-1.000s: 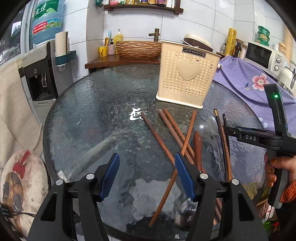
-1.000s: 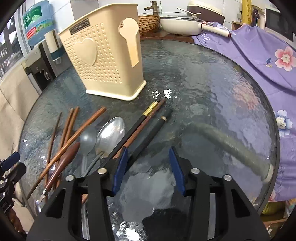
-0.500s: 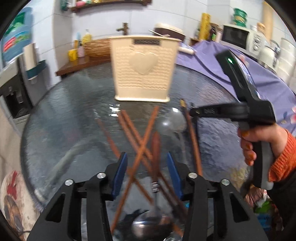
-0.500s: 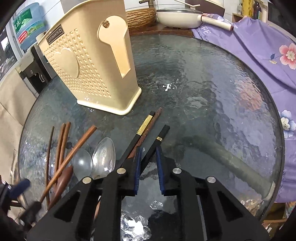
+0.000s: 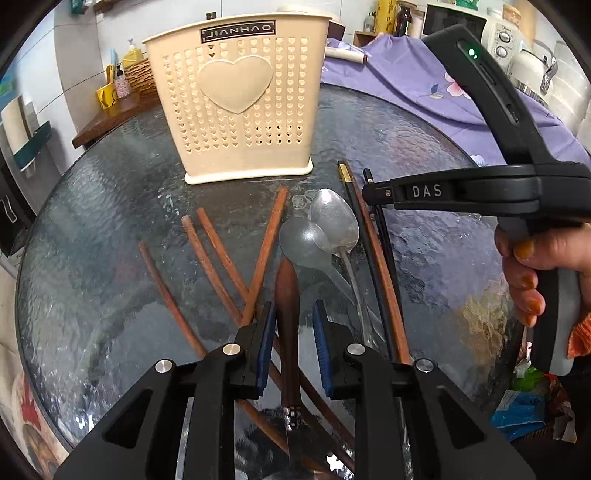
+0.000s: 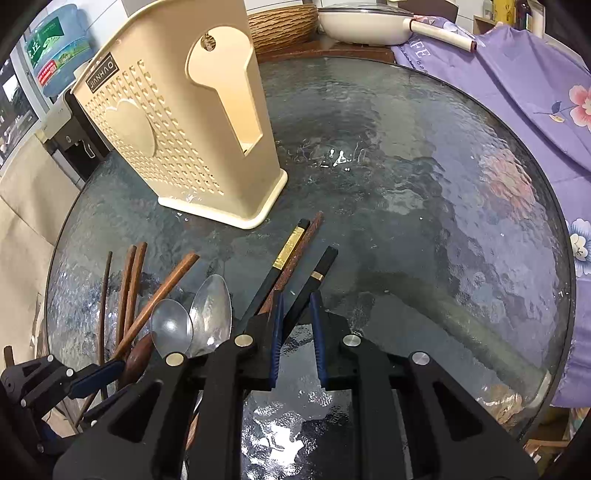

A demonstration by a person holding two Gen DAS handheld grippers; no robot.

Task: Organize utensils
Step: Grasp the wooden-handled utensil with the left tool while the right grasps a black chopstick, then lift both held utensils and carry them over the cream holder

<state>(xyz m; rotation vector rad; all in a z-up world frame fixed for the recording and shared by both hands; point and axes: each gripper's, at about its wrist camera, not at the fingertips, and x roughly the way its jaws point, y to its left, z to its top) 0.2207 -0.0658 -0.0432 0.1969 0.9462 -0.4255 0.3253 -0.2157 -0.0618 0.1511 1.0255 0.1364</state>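
A cream perforated utensil holder [image 5: 236,103] stands on the round glass table [image 5: 92,206]; it also shows in the right wrist view [image 6: 173,133]. Brown wooden chopsticks [image 5: 266,251], two metal spoons [image 5: 332,221] and black chopsticks [image 5: 384,240] lie in front of it. My left gripper [image 5: 293,317] straddles a dark wooden handle [image 5: 287,295], its jaws close beside it without clearly pressing. My right gripper [image 6: 297,310] is closed around a black chopstick [image 6: 317,273] with a gold band. The right gripper's body appears in the left view [image 5: 480,188].
A purple floral cloth [image 6: 517,74] covers things at the table's right. A white pan [image 6: 365,22] and a wicker basket [image 6: 284,22] sit behind the table. A water dispenser [image 6: 55,48] stands at the left.
My left gripper moved in over the utensil pile and narrowed around the dark wooden handle. My right gripper closed from wide open onto the black chopstick.
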